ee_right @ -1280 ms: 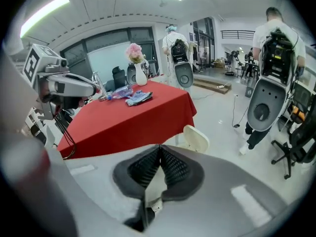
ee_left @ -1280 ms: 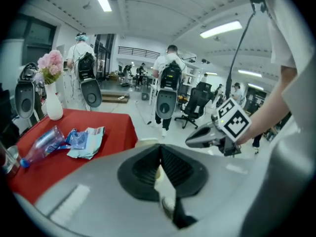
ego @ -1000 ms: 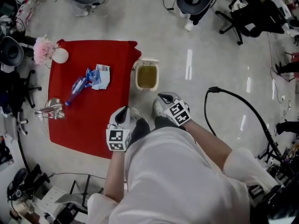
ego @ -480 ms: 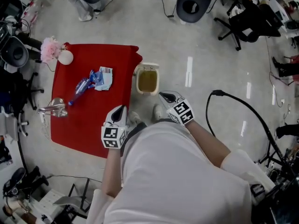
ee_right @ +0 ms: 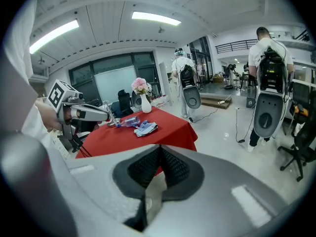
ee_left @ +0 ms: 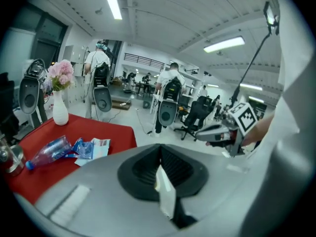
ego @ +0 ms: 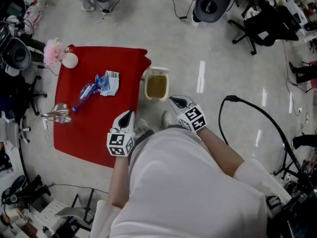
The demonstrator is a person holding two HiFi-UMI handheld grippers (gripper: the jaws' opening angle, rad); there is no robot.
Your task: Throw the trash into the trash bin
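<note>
We keep left claw [ego: 128,116] and right claw [ego: 175,101] pressed together, empty, hardly moved since before. Trash [ego: 99,86] lies on the red table [ego: 99,128] ahead of the left claw, and the trash bin [ego: 156,70] is just ahead of the right claw.

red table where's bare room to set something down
Bare: the near part of the table below the bottle, and the strip between the wrappers and its right edge. Crowded: left edge, with vase and silver item.

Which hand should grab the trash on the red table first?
Probably the left. The left hand-held gripper hangs over the red table, nearer the crushed bottle and wrapper. The right hand-held gripper is out over the floor beside the trash bin.
</note>
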